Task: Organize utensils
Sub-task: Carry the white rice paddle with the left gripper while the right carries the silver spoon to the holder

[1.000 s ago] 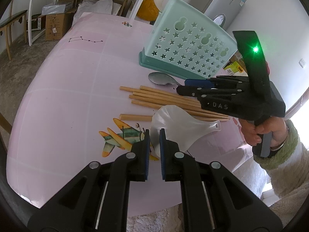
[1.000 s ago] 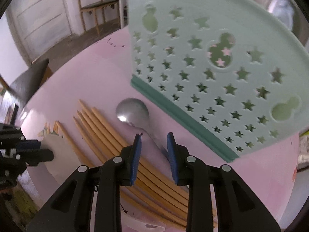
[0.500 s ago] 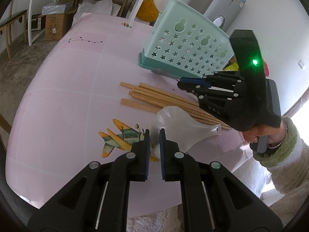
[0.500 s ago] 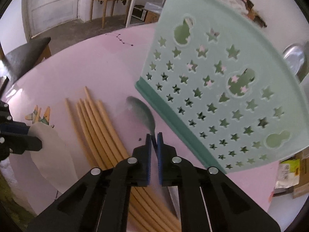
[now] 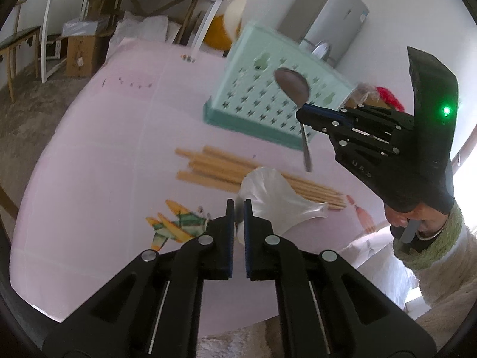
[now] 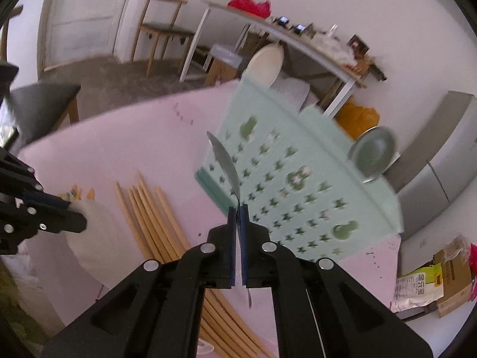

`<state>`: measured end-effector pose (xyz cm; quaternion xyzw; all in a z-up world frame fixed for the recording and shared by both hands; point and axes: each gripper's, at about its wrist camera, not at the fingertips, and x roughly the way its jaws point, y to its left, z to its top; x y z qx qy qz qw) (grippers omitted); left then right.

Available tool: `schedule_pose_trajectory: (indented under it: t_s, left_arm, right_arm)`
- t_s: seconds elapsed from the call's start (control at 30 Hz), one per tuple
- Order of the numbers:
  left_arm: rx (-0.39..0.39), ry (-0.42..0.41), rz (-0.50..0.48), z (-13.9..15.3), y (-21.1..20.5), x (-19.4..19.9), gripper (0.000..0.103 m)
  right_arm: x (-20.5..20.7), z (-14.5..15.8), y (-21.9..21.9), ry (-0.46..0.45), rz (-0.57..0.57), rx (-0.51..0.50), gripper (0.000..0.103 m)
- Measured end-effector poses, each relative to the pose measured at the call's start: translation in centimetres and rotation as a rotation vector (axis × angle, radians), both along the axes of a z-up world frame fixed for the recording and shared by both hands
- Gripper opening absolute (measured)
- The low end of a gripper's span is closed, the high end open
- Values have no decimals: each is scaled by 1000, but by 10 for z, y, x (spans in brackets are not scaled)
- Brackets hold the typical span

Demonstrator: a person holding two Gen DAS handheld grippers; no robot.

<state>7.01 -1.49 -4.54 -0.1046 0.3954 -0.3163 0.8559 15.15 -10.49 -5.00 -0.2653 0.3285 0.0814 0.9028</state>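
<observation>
Both tongs are clenched: our right gripper [image 6: 238, 208] pinches the metal spoon [image 5: 292, 88] at the neck of its handle, bowl up and handle end hanging below, while our left gripper [image 5: 236, 205] grips the rim of the white plastic spoon [image 5: 277, 197]. Taking the mint star-cut basket [image 5: 268, 95] as landmark, the metal spoon is off the pink tablecloth [image 5: 98, 137] and in front of the basket's perforated wall, below its rim; the wooden chopsticks [image 5: 226, 167] lie just before the basket's foot, with the plastic spoon across their near ends. We judge the step is carrying the metal spoon into the basket. We should keep the pinch firm, since such a thin neck may pivot, clear the rim before moving over, then lower it handle first.
</observation>
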Motion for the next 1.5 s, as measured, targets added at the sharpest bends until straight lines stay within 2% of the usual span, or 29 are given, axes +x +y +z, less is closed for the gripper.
schedule_pose_trajectory:
  t_s: [0.17,0.3,0.6,0.7,0.87,1.0,1.1,1.3,1.5]
  left_arm:
    - [-41,-69,-6,19,-2,-7,0]
    - [-39,-127,2,35,-3,-12,0]
    - [-76,-213,37,69,11,-13,0]
    - [-98,-264,61,91,21,-12,0]
    - [-79,-422,102,141,33,-7,0]
    - [-8,-530,110,173,27,3,0]
    - [106,-563,118,182,12,18,0]
    - [253,-557,80,184,-16,44,0]
    - [392,-526,-1,181,-50,67,0]
  right_arm:
    - [-20,29,-14,-86,-25,59,2]
    - [-39,52,-26,-149,-52,112,2]
    - [-54,80,-53,-243,-122,224,2]
    - [-59,90,-65,-274,-145,261,2]
    - [-63,101,-82,-315,-172,318,2]
    - [-66,103,-93,-339,-193,351,2]
    - [-66,102,-102,-348,-208,367,2]
    - [-64,97,-112,-346,-226,386,2]
    - [-63,92,-120,-342,-233,402,2]
